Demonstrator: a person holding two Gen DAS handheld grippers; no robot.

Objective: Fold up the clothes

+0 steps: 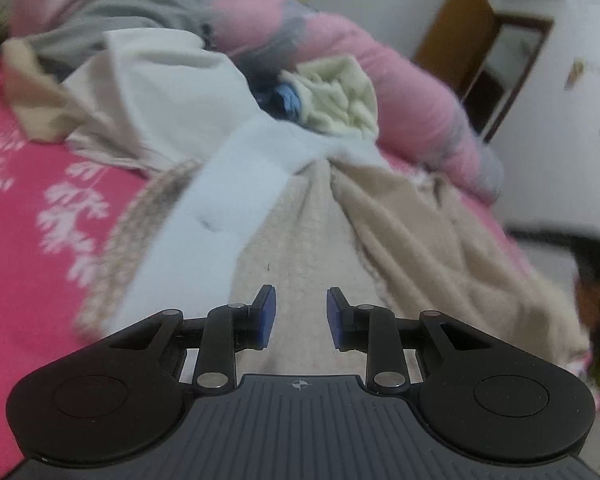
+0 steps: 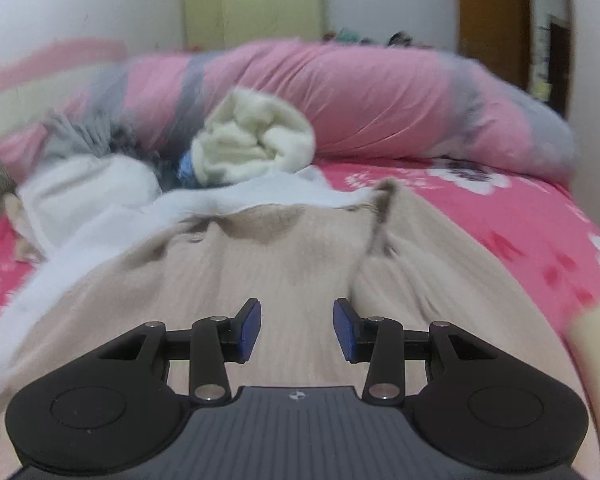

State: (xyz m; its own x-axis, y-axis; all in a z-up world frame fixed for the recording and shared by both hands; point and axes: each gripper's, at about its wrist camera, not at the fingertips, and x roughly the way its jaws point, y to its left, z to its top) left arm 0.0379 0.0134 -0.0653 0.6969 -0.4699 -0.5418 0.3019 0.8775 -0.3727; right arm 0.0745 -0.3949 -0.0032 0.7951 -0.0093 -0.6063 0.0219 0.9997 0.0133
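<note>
Nearest the left wrist camera, the left gripper is hanging over a beige knit garment with its blue pads standing apart and nothing lying between them. In the right wrist view the right gripper is likewise hovering above the same beige knit garment, its jaws parted a little wider and gripping nothing. The garment is lying spread and rumpled across the pink floral bedsheet, with folds running away from the cameras toward its far edge. Just beyond and overlapping its left side, a white garment is stretching in a long band toward a heap of other clothes, where it is also showing in the right wrist view. Farther back in that heap a rolled cream fleece piece is sitting beside a scrap of blue cloth and some grey fabric. Behind the clothes, a pink and grey duvet is lying bunched along the far side of the bed. Beyond it a pale wall is rising, with a brown wooden door standing at the right. Both views are blurring somewhat, so finer detail of the heap is not showing.
</note>
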